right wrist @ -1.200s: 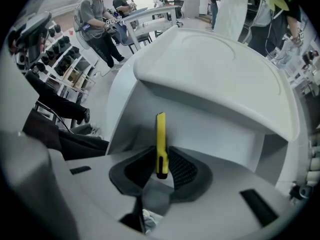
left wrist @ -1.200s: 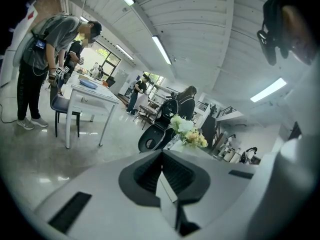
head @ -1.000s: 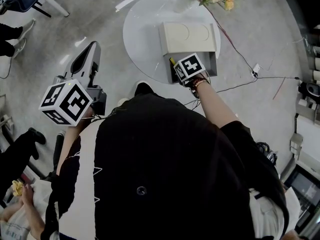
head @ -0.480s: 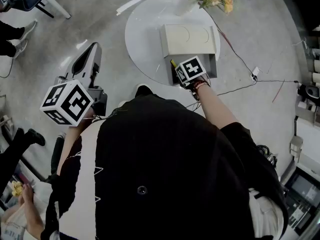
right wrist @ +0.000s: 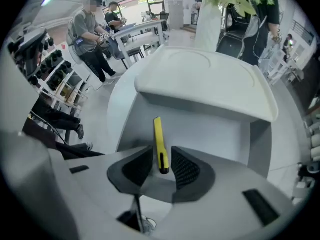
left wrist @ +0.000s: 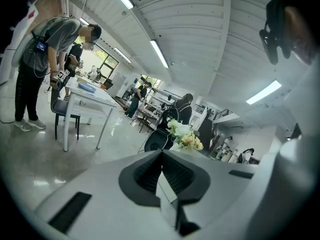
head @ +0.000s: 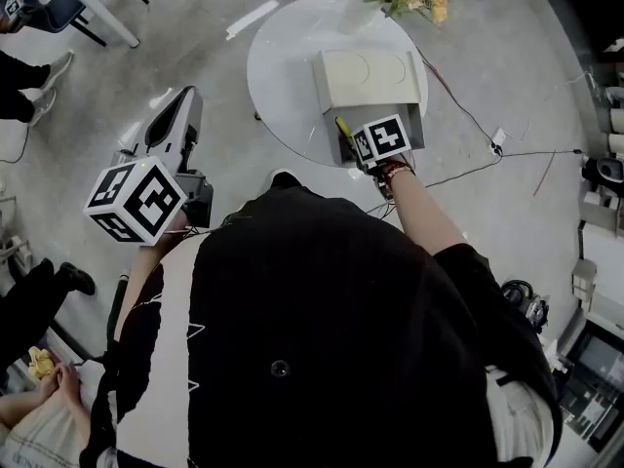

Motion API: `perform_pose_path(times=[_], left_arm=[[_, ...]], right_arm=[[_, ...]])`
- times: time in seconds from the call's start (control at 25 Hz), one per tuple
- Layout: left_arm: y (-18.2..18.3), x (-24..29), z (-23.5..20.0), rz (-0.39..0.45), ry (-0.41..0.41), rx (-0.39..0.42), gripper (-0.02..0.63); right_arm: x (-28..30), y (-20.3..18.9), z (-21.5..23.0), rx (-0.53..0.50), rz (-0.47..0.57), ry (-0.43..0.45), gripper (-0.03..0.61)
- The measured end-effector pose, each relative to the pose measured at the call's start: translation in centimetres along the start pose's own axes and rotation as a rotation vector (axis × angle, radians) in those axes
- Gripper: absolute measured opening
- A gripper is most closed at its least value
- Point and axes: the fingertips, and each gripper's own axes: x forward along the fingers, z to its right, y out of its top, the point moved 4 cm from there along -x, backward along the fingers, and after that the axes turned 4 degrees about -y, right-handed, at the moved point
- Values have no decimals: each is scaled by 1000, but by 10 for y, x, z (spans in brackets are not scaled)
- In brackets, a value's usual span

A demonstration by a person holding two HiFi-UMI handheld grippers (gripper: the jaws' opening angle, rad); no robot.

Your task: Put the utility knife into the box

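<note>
Yellow against the pale grey floor of the box (right wrist: 215, 129) — that is the utility knife (right wrist: 159, 143), lying inside the open box near its left wall, its dark near end between the pads of your right tongs (right wrist: 161, 155). Those tongs have just been opening; the pads now stand apart, with a gap on either side of the knife and neither one pressing on it. Your right forearm reaches straight out from your body over the round white tabletop (head: 283, 61), wrist bent so the tongs point steeply down into the box. Your left arm is bent and held off to the side, over the floor and well apart from the tabletop — your left tongs (left wrist: 161, 153) point forward, close to level, pads together with nothing between them.
</note>
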Motion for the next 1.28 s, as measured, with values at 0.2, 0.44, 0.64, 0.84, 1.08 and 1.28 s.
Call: perform_pose_path(times=[0.2,0.44,0.64,0.84,1.08,1.28], left_arm=[[2,0,6,-9,-41,13,11],[1,2,16,-35,-102,30,11],[-5,5,26,-71,-159,45,11],[-8,11,39,-106,-235,72,11],[-15,10,54,-141,-318,104,11],[-21,4,64,-163,-360,115,11]], right_arm=[[-13,-1,2,121,89,-19,102],[-36,-6,6,341,254,-67,12],[-56,-7,-1,559,400,-21,6],[-83,0,-18,694,569,44,6],[-115,-3,-40,801,764,103,5],[-148,-7,-56,891,887,183,5]])
